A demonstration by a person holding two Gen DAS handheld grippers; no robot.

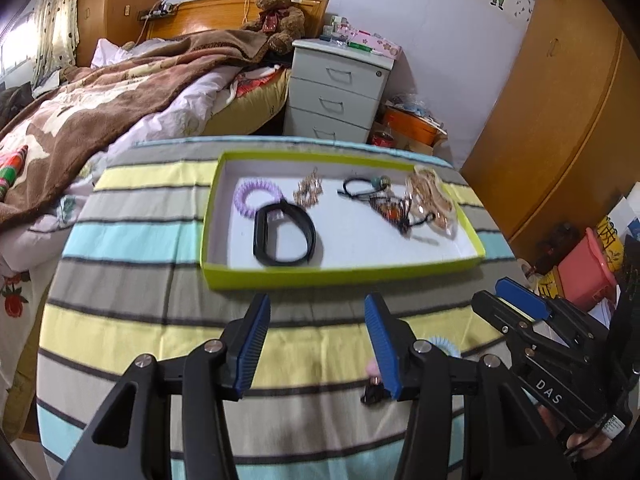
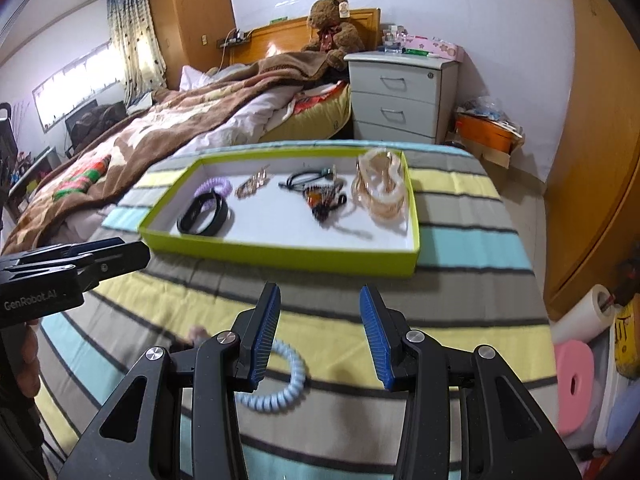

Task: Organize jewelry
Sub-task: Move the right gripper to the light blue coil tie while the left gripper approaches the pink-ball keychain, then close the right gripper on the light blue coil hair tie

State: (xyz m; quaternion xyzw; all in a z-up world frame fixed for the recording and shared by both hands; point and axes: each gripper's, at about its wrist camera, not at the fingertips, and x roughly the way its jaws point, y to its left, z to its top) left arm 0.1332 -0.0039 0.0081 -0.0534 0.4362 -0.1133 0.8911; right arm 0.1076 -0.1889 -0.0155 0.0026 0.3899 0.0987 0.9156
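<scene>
My right gripper [image 2: 318, 332] hangs with jaws wide apart and nothing between them. Just below and slightly inboard of its left finger lies a pale blue coil hair tie [image 2: 282, 380] on the striped cloth [image 2: 460, 332] of the bench; part of the loop is hidden under the finger. My left gripper [image 1: 316, 340] is likewise spread wide and empty. Beside its right finger sits a small dark clip with a pink tip [image 1: 372, 388], too blurred to identify further.

Ahead of both grippers, past a band of cloth, stands the green-rimmed tray [image 2: 280, 254]. It already holds a black band [image 2: 204, 214], a lilac coil tie [image 2: 214, 188], a gold piece [image 2: 252, 184], a tangle of dark ties and cords [image 2: 320, 192] and a heap of pale gold chain [image 2: 380, 188] at the far right end.

Judgement: the step in hand is picking up the blue coil. To do it well I would shift the right gripper back over the loop, bring one finger inside the ring and one outside, and pinch a single strand; the coil is springy and may roll. Keep the fingers clear of the cloth so it does not bunch. Free tray floor lies near the front centre.

Legible writing: "GenRobot.AI" on the left gripper body as seen from the right wrist; "DAS" on the right gripper body as seen from the left wrist.
</scene>
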